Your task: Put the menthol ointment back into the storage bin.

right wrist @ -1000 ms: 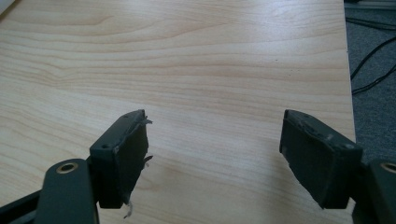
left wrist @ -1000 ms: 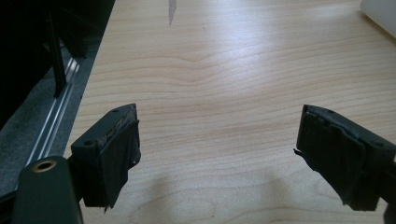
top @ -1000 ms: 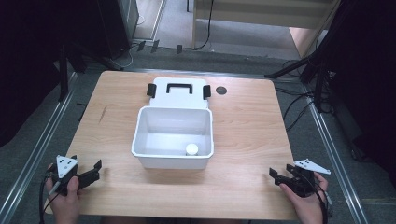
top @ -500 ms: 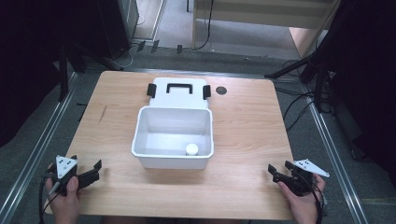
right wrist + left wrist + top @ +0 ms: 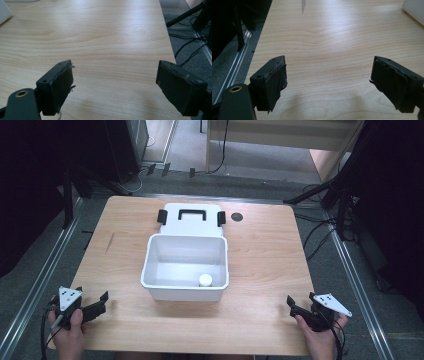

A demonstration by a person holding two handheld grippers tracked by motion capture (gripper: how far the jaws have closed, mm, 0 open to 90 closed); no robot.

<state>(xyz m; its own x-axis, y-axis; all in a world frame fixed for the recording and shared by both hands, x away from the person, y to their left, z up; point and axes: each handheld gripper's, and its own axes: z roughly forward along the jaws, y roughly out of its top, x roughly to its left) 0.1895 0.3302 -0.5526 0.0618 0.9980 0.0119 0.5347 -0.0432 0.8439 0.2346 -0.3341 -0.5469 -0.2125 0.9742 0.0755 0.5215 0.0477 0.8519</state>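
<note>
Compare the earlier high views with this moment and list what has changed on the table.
Nothing visibly changed: the left gripper and right gripper rest open at the near corners, and the white bin, the small white cap inside it and the lid behind lie as before.

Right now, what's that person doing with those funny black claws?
A person sits at a wooden table with a hand-held gripper in each hand. The left hand-held gripper and the right hand-held gripper both rest open near the front edge, holding nothing. Between them sits an open white box with a small white round thing inside. The box's lid lies flat behind it.
</note>
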